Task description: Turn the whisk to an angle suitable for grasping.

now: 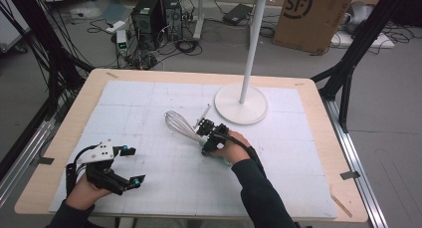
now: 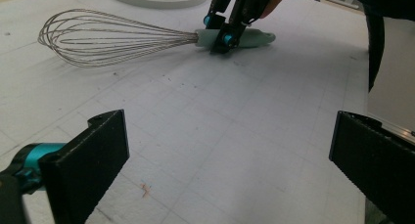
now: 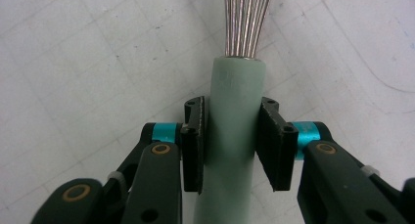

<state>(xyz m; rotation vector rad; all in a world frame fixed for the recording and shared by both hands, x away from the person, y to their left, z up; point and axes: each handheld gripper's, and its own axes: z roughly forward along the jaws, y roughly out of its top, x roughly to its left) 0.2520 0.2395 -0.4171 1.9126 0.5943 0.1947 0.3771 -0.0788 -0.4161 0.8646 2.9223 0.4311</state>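
A wire whisk [image 1: 180, 124] with a pale green handle lies on the white mat, wires pointing to the far left. My right gripper [image 1: 208, 141] is shut on the handle; in the right gripper view both pads press the handle [image 3: 235, 87] just below where the wires [image 3: 247, 18] enter it. The left gripper view shows the whisk [image 2: 112, 38] lying flat with the right gripper [image 2: 218, 31] clamped on its handle. My left gripper [image 1: 134, 165] rests near the mat's front left corner, open, with nothing but bare mat between its jaws [image 2: 227, 136].
A white stand with a round base [image 1: 241, 104] and a tall pole stands at the back right of the mat [image 1: 149, 103], close behind the whisk. The wooden table [image 1: 74, 118] borders the mat. Computers, cables and a cardboard box sit on the floor beyond.
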